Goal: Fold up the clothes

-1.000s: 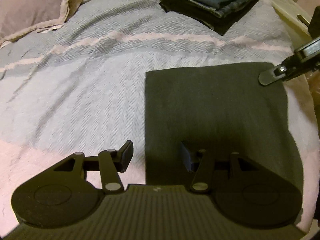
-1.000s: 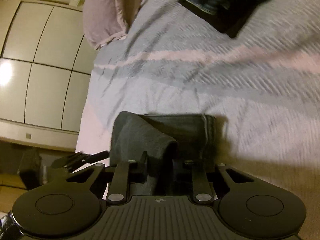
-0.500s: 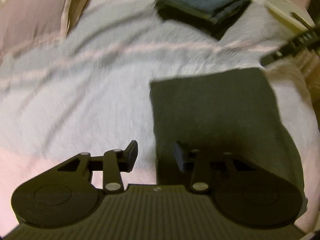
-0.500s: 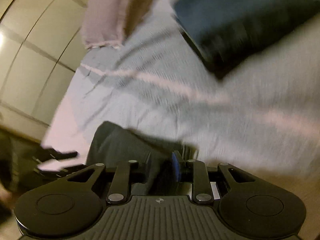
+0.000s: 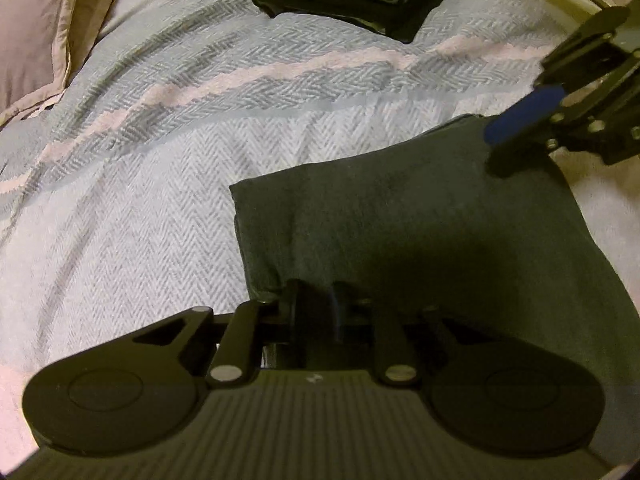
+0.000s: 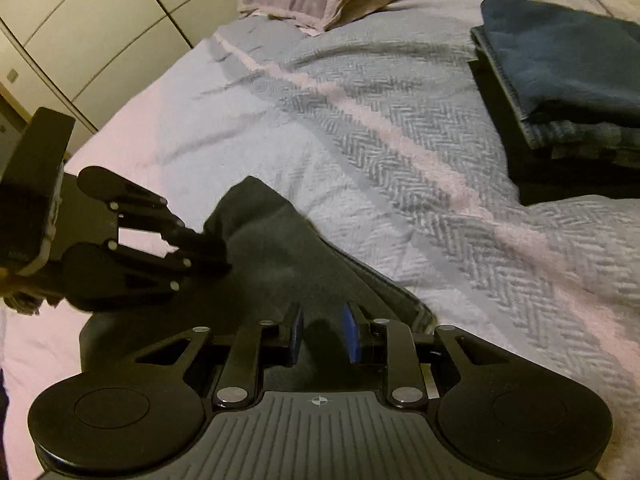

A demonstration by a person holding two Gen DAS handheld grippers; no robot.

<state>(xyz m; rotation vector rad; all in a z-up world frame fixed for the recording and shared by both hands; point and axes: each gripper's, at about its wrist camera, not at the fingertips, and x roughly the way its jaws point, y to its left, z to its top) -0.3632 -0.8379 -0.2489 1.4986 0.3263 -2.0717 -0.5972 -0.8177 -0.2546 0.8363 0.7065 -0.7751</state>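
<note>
Left tool (image 5: 316,308) now closing on near left corner of dark cloth (image 5: 400,216), no longer apart. Right tool (image 6: 322,334) grasping far corner. Ready to fold.

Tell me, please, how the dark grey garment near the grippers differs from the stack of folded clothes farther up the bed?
The dark grey garment is one plain charcoal piece; the stack is several layers with blue denim on top. The garment is rumpled at one edge, with both grippers at it; the stack sits squared and untouched. Both rest on the herringbone bedspread.

No readable text, labels or numbers anywhere (all surfaces checked).
</note>
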